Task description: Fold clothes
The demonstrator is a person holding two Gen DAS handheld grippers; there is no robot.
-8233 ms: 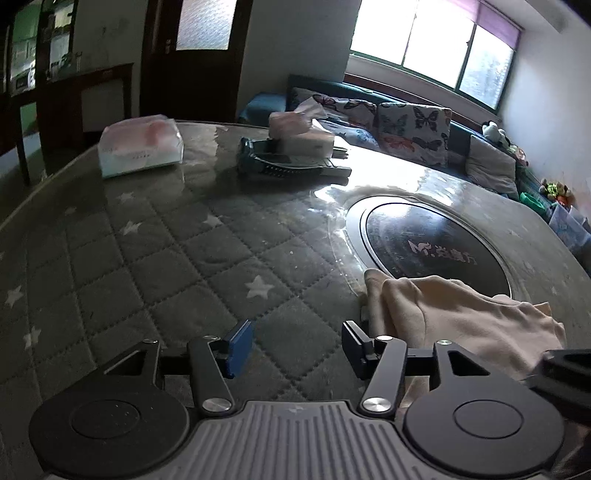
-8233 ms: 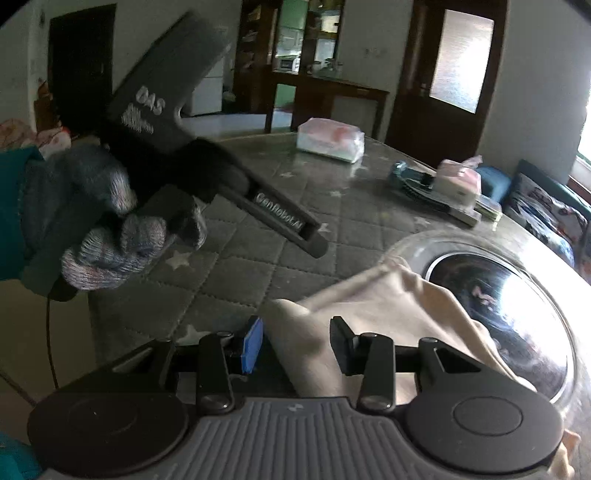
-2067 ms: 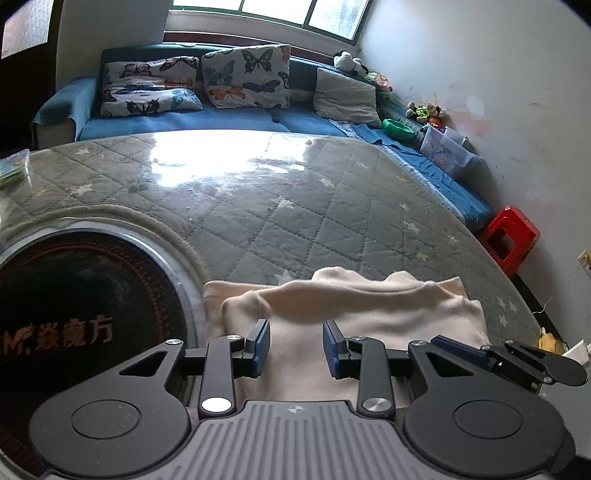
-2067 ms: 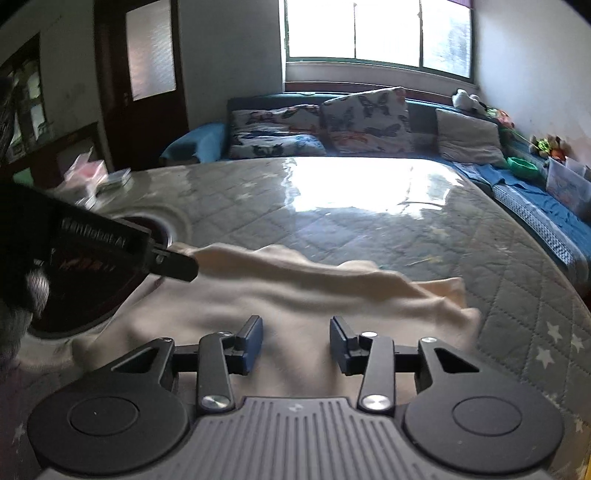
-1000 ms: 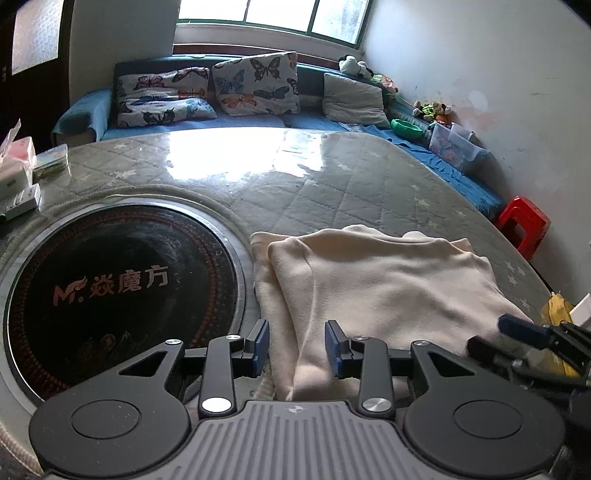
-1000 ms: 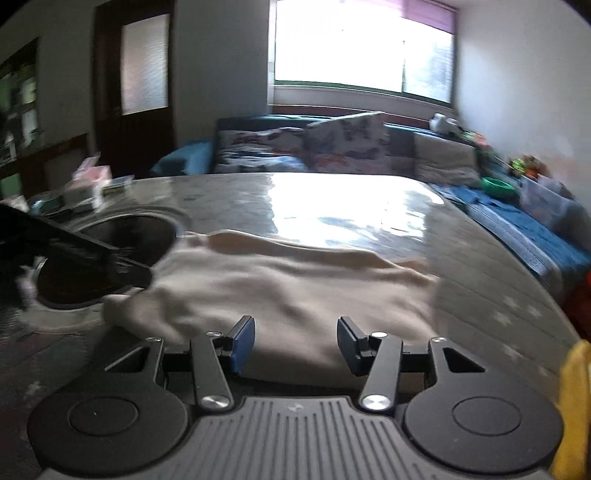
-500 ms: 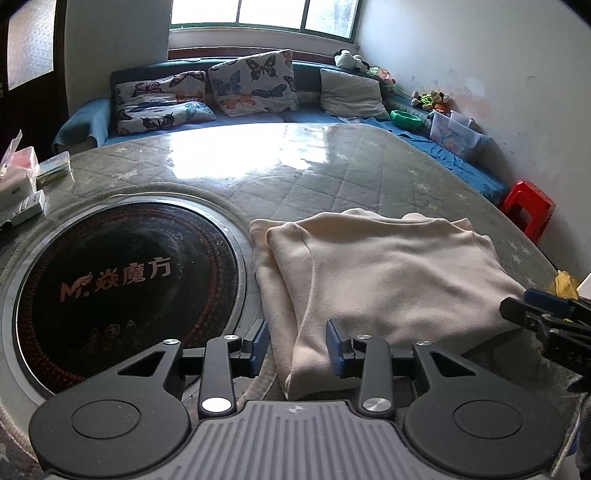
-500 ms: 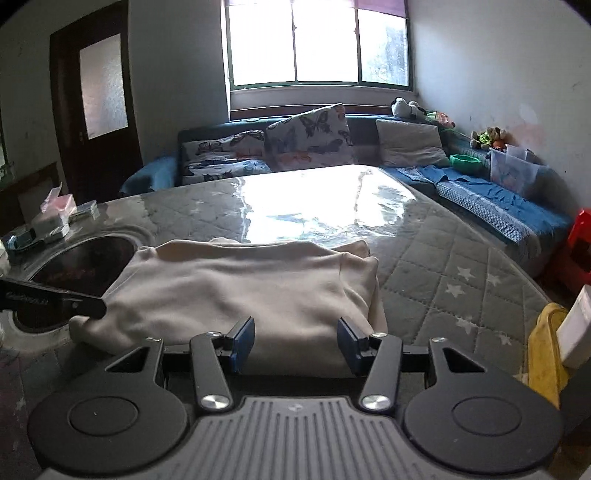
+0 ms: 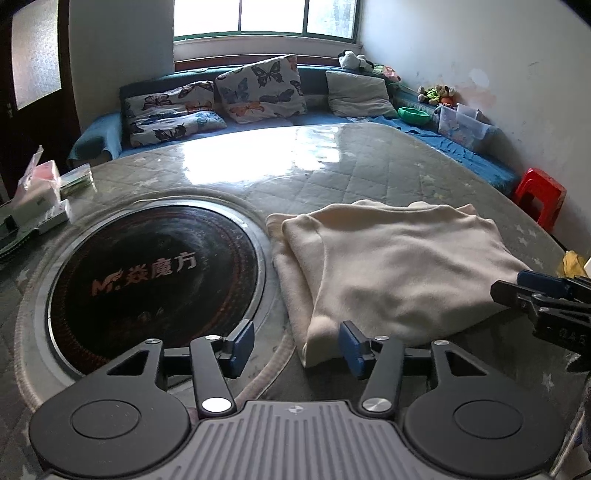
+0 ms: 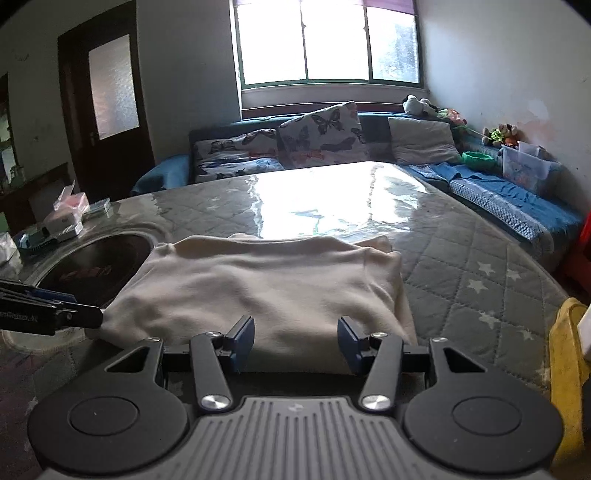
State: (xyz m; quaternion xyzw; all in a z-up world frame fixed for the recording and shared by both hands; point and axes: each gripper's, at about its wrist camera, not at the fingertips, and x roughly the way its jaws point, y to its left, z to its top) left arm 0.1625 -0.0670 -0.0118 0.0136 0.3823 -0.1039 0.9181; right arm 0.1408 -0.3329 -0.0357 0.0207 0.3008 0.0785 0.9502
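The folded cream garment is lying on the table beside the black round cooktop. The left tool has just been opening, its jaws apart around the garment's corner. The right tool is standing open at the garment's near edge.

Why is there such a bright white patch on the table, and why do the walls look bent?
Left wrist view: window light glares off the glossy table cover, washing out the quilting; the cream garment stays evenly lit. Right wrist view: the same glare behind the garment, the window blown out, the door side dim. Both views: a fisheye lens curves the walls and darkens the corners.
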